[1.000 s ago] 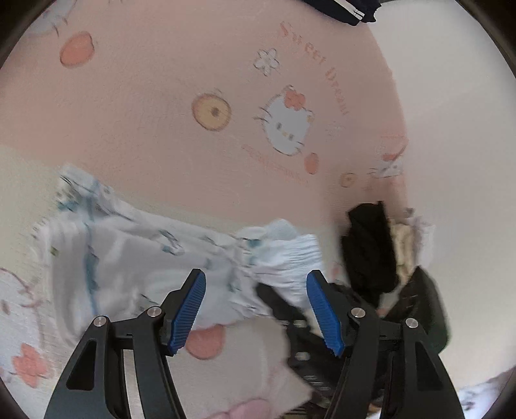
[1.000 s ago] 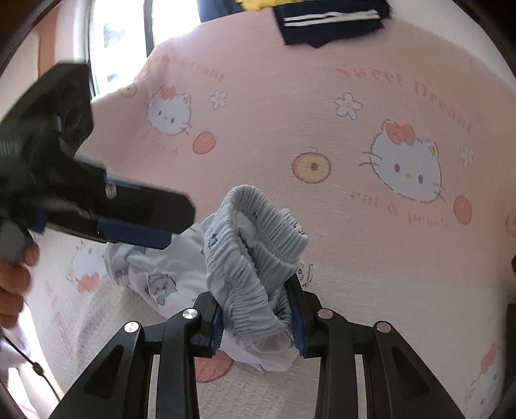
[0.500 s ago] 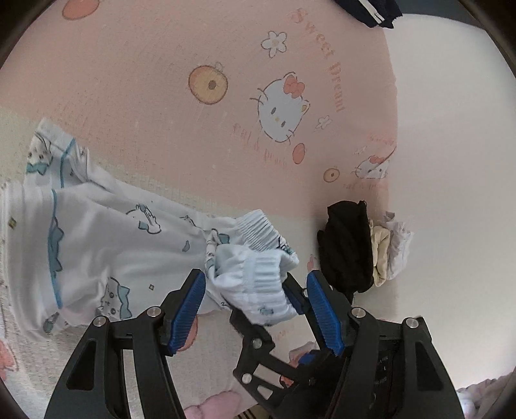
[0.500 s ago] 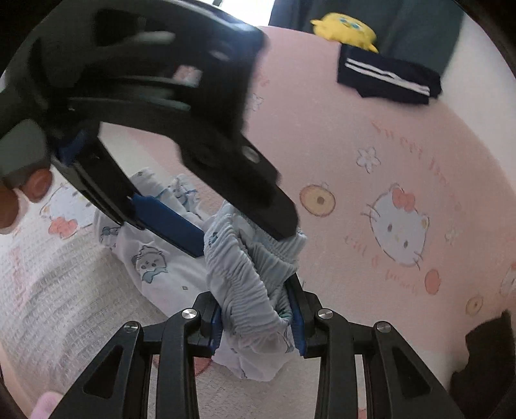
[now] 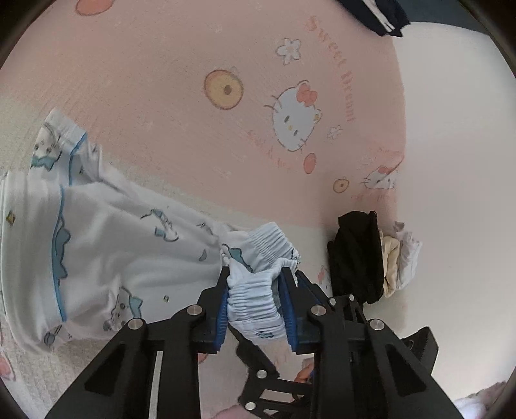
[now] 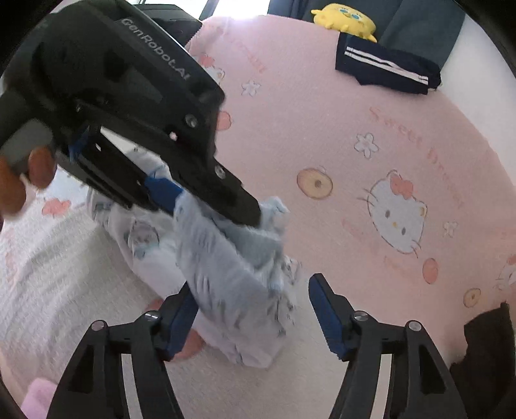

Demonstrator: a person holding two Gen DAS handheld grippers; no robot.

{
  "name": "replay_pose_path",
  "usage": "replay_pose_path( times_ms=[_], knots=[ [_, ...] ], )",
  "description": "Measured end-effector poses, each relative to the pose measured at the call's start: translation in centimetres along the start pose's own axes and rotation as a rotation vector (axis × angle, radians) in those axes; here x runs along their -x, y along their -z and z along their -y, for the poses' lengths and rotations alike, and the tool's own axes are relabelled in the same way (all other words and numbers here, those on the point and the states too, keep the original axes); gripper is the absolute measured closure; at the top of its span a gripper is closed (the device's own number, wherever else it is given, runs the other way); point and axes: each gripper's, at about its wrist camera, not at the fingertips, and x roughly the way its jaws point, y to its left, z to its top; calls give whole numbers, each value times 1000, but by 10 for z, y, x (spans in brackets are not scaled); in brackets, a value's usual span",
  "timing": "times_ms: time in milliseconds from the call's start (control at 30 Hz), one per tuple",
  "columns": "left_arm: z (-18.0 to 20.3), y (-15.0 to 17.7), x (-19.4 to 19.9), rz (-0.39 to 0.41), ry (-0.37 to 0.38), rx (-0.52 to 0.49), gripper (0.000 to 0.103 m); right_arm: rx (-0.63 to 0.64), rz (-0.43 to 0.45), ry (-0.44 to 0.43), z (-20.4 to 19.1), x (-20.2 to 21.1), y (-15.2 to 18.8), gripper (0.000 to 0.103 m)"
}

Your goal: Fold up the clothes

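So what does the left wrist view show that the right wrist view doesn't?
Left only: the trouser legs spread out flat, and cream and white clothes beside the black garment.

Right only: a yellow plush toy, fingertips on the left gripper's handle, and the right gripper standing open.

Both: the left gripper shut on the waistband, the pink blanket, the navy shorts.

Grippers: two, left gripper (image 5: 254, 299) and right gripper (image 6: 253, 314). Pale blue printed pyjama trousers (image 5: 129, 251): one. Folded navy striped garment (image 6: 387, 69): one. Yellow plush toy (image 6: 345, 21): one. Pink cartoon blanket (image 5: 193, 129): one. Heaped clothes (image 5: 374, 254): three pieces (black, cream, white).
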Motion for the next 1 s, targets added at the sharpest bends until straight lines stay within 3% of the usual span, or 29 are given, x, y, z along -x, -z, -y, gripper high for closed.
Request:
replay_pose_path(
  times_ms=[200,367,433,467,500,800,1000],
  knots=[
    [-4,-1,1,-7,-14,7,78,20,-27,23,4,2,23,35],
    [-4,0,2,-10,-22,1,78,13,30,-5,8,-5,22,36],
    [-4,-1,2,-14,-13,1,78,15,41,-19,7,-9,18,58],
    [-3,-1,3,-15,-14,0,78,19,39,-28,6,-11,14,79],
    [-2,-2,3,-13,-16,-5,78,23,37,-36,4,-13,11,85],
    [7,-12,36,53,24,-42,78,33,92,-78,-1,-5,-21,87],
    [-2,-17,59,110,-38,-79,78,52,106,-115,-16,-11,-43,86]
  ],
)
